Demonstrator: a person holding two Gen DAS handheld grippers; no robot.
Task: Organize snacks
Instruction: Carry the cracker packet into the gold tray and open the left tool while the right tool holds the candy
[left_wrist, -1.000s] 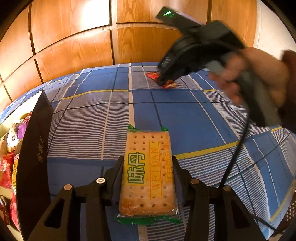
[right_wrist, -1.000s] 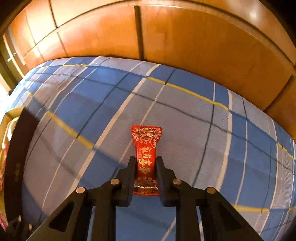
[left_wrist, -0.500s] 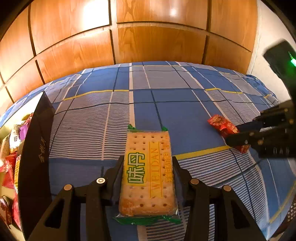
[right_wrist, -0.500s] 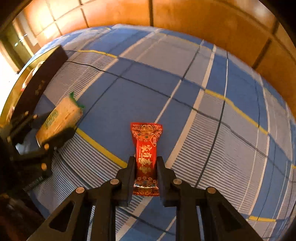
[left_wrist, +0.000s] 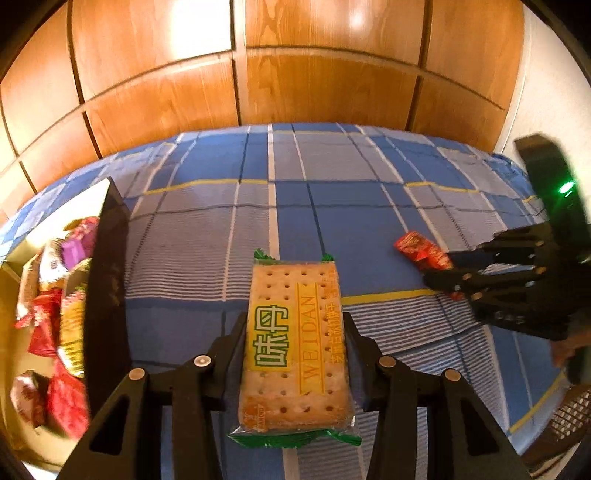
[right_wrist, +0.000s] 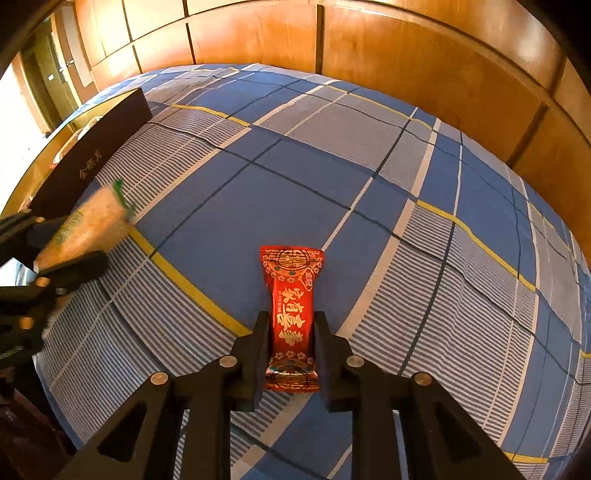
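A: I see the dark snack box at left on the blue plaid bedspread.
B: My left gripper clamps the green-edged cracker packet; right gripper pinches the red candy wrapper.
A: Slick film, narrow pinch: the candy could slip mid-carry.

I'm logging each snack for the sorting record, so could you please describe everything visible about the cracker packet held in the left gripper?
The cracker packet is a flat rectangular cracker in clear glossy film with green crimped ends, a green-and-yellow label reading WEIDAN and dotted holes showing through. It lies lengthwise along the left gripper, whose jaws press its two long sides, holding it above the blue plaid cloth. Nothing else touches it; the right wrist view shows it blurred.
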